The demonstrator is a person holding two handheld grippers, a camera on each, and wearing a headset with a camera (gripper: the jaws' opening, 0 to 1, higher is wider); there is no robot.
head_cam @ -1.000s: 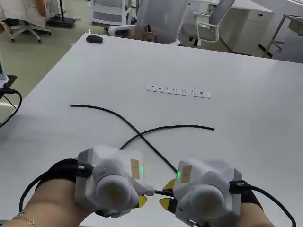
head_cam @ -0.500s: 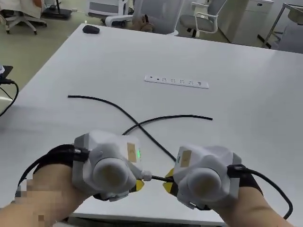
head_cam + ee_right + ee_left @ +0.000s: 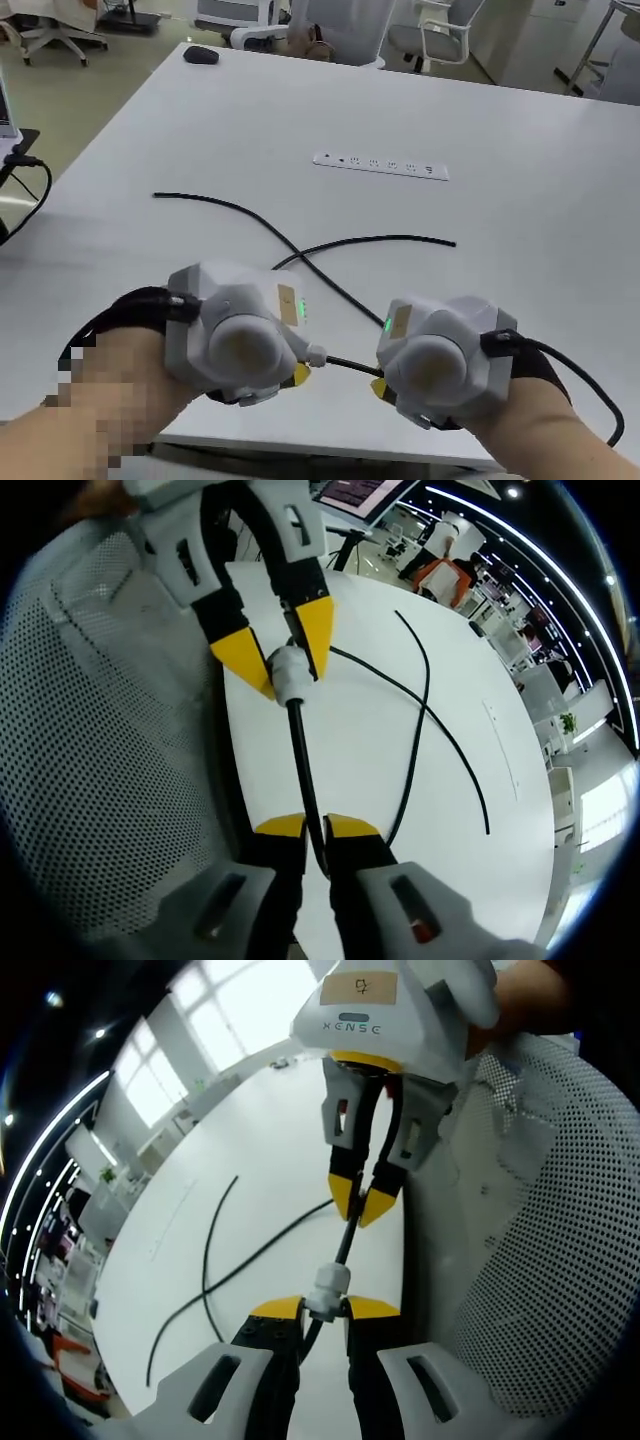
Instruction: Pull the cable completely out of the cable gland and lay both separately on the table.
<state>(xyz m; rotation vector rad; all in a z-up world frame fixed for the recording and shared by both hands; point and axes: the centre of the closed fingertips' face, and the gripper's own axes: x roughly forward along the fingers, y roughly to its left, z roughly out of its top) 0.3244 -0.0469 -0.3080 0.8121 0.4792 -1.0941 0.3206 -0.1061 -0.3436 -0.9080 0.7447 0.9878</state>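
Note:
A white cable gland (image 3: 316, 354) sits between the yellow jaw tips of my left gripper (image 3: 308, 363), which is shut on it. A short straight run of black cable (image 3: 346, 364) leaves the gland and enters my right gripper (image 3: 378, 381), shut on the cable. In the left gripper view the gland (image 3: 325, 1289) is pinched in my left gripper (image 3: 325, 1308), with the right gripper (image 3: 361, 1202) clamped on the cable (image 3: 345, 1245) above. From the right gripper (image 3: 315, 827), the cable (image 3: 300, 760) runs up to the gland (image 3: 290, 675) in the left gripper (image 3: 284, 648). Beyond, black cable lengths cross on the table (image 3: 520, 260).
A white power strip (image 3: 380, 166) lies mid-table and a dark mouse (image 3: 202, 55) at the far left corner. Office chairs (image 3: 345, 25) stand behind the table. Both grippers hover at the table's front edge, with a white mesh chair back (image 3: 540, 1210) close by.
The two grippers have drawn slightly apart, so a longer stretch of black cable shows between the gland and the right gripper. The head camera has shifted a little.

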